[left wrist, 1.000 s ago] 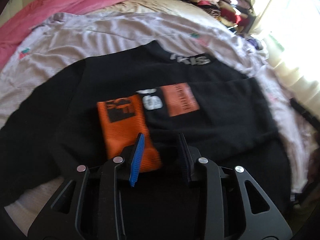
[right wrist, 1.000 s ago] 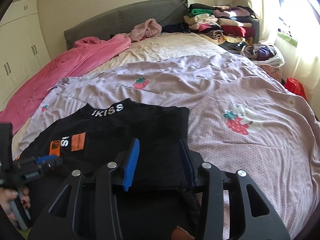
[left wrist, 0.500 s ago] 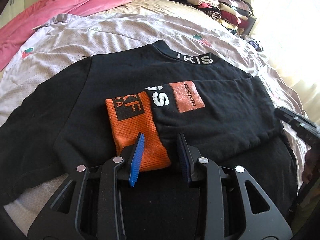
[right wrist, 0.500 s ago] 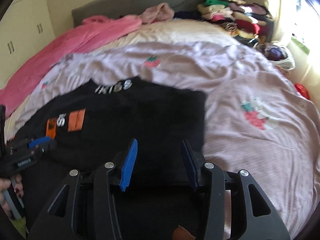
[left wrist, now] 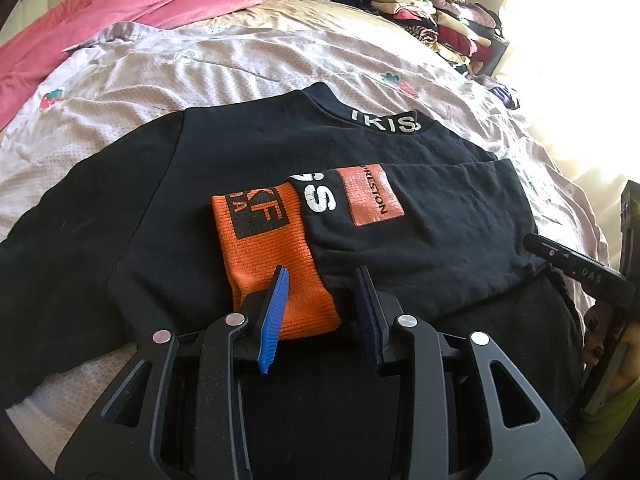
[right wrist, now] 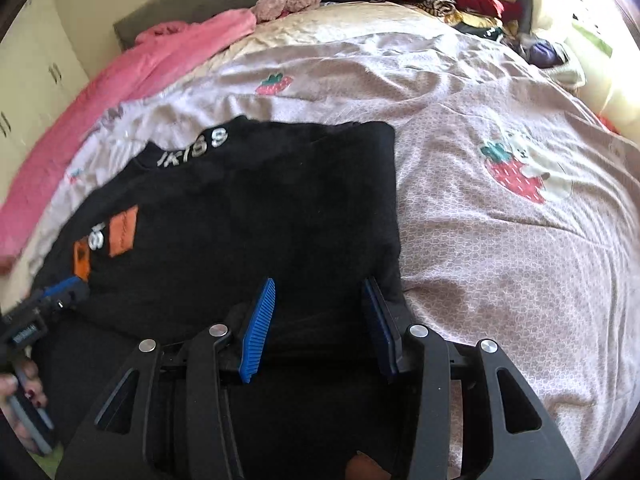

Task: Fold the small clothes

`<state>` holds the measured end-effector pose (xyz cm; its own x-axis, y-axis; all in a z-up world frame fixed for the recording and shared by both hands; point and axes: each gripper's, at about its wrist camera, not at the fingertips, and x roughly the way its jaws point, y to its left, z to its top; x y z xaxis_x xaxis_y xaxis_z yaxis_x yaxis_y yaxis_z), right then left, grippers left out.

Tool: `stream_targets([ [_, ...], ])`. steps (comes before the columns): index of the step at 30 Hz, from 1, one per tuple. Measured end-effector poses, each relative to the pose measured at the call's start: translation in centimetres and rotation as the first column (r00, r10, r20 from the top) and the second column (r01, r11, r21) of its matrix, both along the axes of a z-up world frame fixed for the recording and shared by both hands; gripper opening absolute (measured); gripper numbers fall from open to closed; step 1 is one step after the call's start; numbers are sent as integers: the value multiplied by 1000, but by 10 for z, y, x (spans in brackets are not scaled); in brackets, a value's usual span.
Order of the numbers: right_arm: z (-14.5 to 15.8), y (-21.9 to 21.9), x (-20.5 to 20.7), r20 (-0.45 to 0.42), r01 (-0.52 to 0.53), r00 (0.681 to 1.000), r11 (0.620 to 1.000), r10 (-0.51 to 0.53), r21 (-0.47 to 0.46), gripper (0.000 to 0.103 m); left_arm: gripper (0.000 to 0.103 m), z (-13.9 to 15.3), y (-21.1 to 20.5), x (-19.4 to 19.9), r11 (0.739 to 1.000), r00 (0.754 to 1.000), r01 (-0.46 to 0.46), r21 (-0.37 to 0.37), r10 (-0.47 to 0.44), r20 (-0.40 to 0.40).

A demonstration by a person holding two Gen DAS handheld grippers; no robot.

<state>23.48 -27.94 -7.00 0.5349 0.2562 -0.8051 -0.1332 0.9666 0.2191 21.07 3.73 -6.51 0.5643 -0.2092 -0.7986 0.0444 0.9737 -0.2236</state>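
Sweatshirt (left wrist: 248, 168), black, collar lettered "IKIS", ribbed orange cuff (left wrist: 272, 264); my left tool (left wrist: 324, 300) and right tool (right wrist: 320, 312) part-open, empty.

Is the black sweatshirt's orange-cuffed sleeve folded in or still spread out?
Folded in: the orange cuff lies across the black sweatshirt chest.

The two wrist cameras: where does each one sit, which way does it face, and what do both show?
Left wrist: on the left gripper, facing down at the black sweater and its orange cuff; the right gripper shows at the edge.
Right wrist: on the right gripper, facing down at the sweater's folded edge; the left gripper and a hand show.
Shared: the sweater, the bed cover, the clothes pile.
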Motion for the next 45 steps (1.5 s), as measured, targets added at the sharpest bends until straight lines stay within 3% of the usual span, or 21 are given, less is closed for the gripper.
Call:
stream_targets([
  [3,5,0,-2,9,6,1000,1000,-6,10,44,29,2,0,-1,1000,1000,2,-4,-2,3],
  [9,14,1,-7,38,5,999,1000,-6,22,57,38,9,-2,-5,1000,1000,12,-14,-12,10],
  [11,18,1,-10,52,3,999,1000,-4,25,65,49,12,-1,-7,1000,1000,13,-20,-13,11],
  [13,24,2,-14,68,-1,998,1000,-1,28,65,61,16,-1,-10,1000,1000,12,-19,-12,19],
  [16,32,5,-20,95,1,995,999,-4,36,65,80,24,0,-16,999,999,-12,45,9,47],
  [20,36,11,-27,95,-1,996,999,-3,44,66,91,33,5,-23,998,997,-28,49,25,67],
  [24,43,15,-36,112,-1,994,999,-2,34,67,92,41,9,-32,998,996,-35,48,31,81],
  [25,46,16,-40,119,-5,993,999,0,44,90,92,43,9,-34,998,996,-36,47,32,83],
  [26,48,16,-43,131,-5,991,998,-2,55,99,93,45,11,-36,998,996,-39,42,35,85],
  [29,56,18,-51,145,-16,989,996,2,90,99,93,50,18,-41,998,994,-56,28,53,96],
  [45,87,67,-80,187,-84,980,995,74,46,99,93,79,64,-82,986,975,-164,21,159,152],
])
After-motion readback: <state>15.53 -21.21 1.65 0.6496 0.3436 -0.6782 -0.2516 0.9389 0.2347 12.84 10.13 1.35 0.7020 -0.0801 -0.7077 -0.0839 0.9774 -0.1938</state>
